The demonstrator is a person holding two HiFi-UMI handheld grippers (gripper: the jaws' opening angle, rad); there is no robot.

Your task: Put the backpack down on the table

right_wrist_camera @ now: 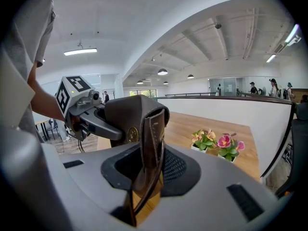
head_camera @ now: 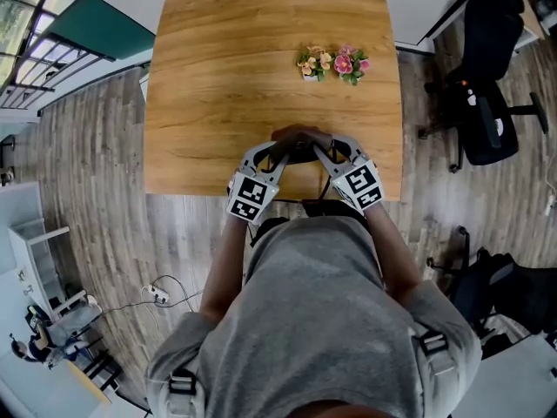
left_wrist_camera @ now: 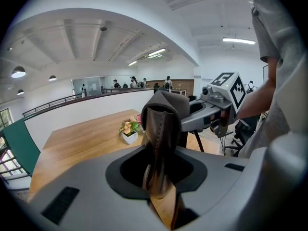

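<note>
hanging between both grippers, the backpack (head_camera: 300, 139) sits over the 6 o'clock edge of the wooden table (head_camera: 218, 77), dark brown leather, top bunched up. whether its base touches the wood, i cannot tell from here.

left gripper (head_camera: 280, 153) comes in from 7 o'clock of the bag. in the left gripper view its jaws (left_wrist_camera: 159, 177) are pinching a stitched brown strap (left_wrist_camera: 156, 138) that runs up to the bag's humped top (left_wrist_camera: 166, 110). right gripper (head_camera: 320, 153) comes in from 5 o'clock. in the right gripper view its jaws (right_wrist_camera: 147, 174) are likewise clamped on a flat leather strap (right_wrist_camera: 150, 146), and a round brass-coloured badge (right_wrist_camera: 133, 134) shows on the bag's face (right_wrist_camera: 127, 117). each gripper view catches the other gripper across the bag, marker cube up: the right one (left_wrist_camera: 211, 113) at 3 o'clock, the left one (right_wrist_camera: 91, 117) at 9 o'clock.

out at 1 o'clock from the bag, well apart from it, two small flower pots stand side by side on the table, orange blooms (head_camera: 313, 63) and pink blooms (head_camera: 351, 64). off the table at 3 o'clock, a black office chair (head_camera: 483, 103) stands on the plank floor (head_camera: 96, 190).
</note>
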